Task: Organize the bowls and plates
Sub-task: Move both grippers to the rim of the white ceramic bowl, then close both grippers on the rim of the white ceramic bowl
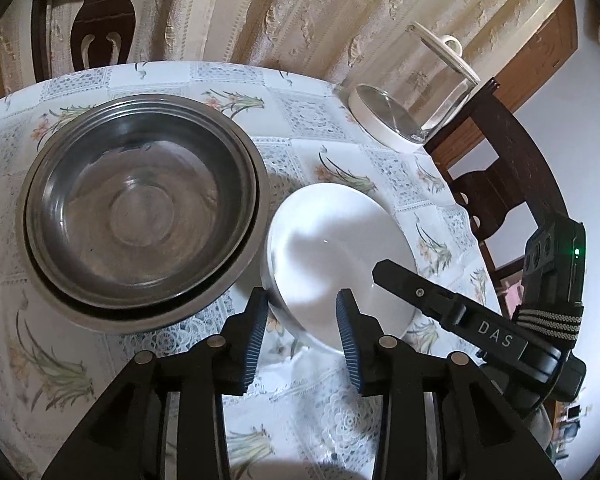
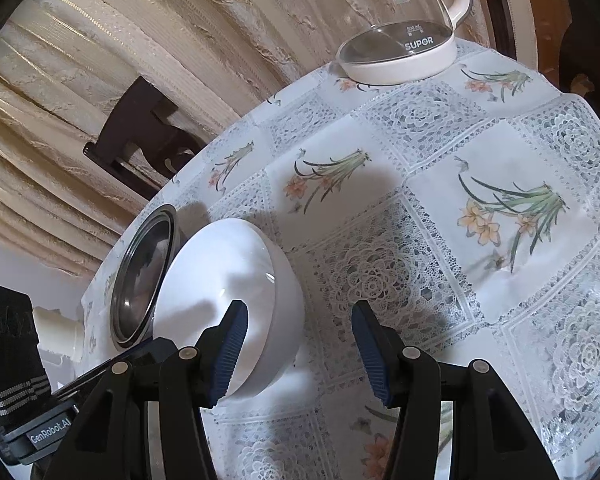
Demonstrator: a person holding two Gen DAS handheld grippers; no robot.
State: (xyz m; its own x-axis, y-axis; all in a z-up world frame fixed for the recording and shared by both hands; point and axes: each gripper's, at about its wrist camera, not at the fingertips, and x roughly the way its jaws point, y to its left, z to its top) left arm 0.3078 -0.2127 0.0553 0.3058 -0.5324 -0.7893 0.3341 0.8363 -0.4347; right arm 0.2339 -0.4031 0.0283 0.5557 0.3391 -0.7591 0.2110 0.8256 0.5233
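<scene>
The left gripper [image 1: 302,316] hangs over the desk [image 1: 308,120] with its jaws apart, and the near rim of the white bowl [image 1: 340,248] sits in the gap between them: the left jaw is outside the bowl's wall and the right jaw is over its hollow, though whether either pad touches the rim cannot be told. Just to the left of these jaws, and a little ahead, stand the stacked steel bowls [image 1: 140,208], one nested in the other, their rim close beside the white bowl. Far ahead and to the right of the jaws a glass kettle [image 1: 432,80] stands on its white base near the desk's edge. The right gripper [image 1: 452,308] reaches in from the right, its black finger lying over the white bowl's far side. In the right wrist view the right gripper [image 2: 298,340] also has its jaws spread wide; its left jaw sits inside the white bowl [image 2: 236,280], and its right jaw is off to the side over the floral lace tablecloth [image 2: 500,208], well apart from the bowl. Beyond the left jaw the steel bowls [image 2: 144,276] show edge-on, and the kettle [image 2: 400,52] stands far ahead.
</scene>
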